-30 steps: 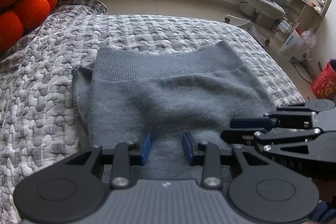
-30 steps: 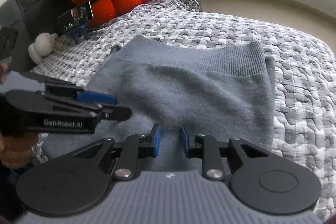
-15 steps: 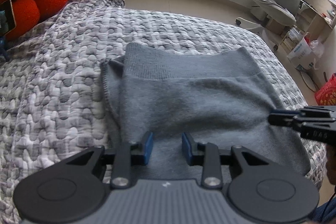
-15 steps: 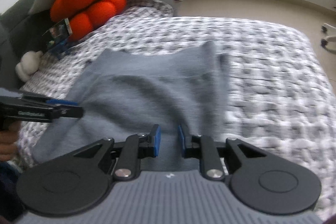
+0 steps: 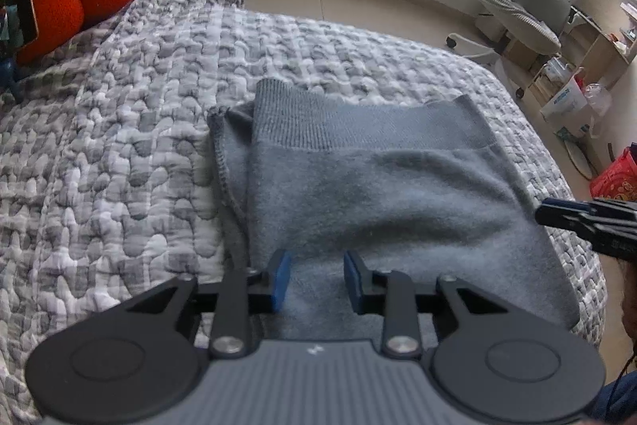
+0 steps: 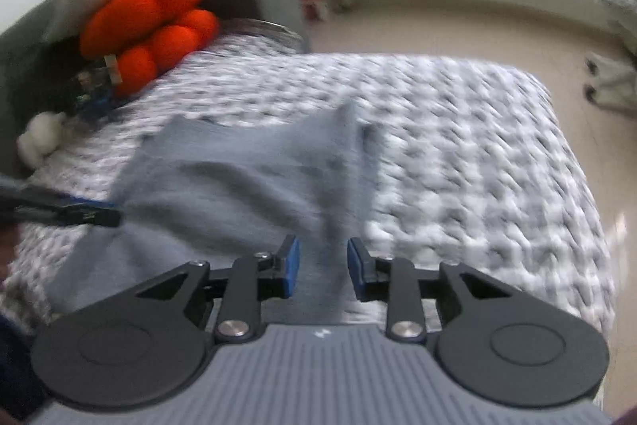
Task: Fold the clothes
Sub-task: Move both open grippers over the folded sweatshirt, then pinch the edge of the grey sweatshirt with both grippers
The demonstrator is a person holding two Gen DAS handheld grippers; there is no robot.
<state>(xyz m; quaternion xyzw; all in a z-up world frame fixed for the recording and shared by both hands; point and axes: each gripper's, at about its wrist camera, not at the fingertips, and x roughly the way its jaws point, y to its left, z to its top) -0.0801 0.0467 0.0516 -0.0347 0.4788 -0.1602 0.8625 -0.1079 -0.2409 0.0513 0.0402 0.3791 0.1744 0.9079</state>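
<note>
— Where was the sweater (image 5: 390, 194) lying?

— Folded on the grey-and-white quilt (image 5: 119, 154) of the bed, toward its near side. In the left wrist view its ribbed band (image 5: 358, 124) formed the far edge, running from left to right, and the plain knit came down toward the camera. So the long axis lay across the view, with the band turned away from the person. A second layer with a stitched edge (image 5: 223, 162) stuck out at the left side.

— And the left gripper (image 5: 316, 279)?

— Its jaws stood apart with a moderate gap, over the near left part of the sweater. Nothing was clamped between the blue pads (image 5: 281, 277); whether they brushed the knit, I could not tell.

— The right gripper (image 6: 323, 267)?

— Also apart by a similar gap and holding nothing. It sat above the near right corner of the sweater (image 6: 239, 194), though that view was blurred. In the left wrist view its tip (image 5: 573, 216) showed at the right edge, beside the sweater's right side.

— Anything else?

— Orange cushions (image 6: 159, 22) at the head of the bed, and an office chair (image 5: 533, 6) beyond the foot.
</note>
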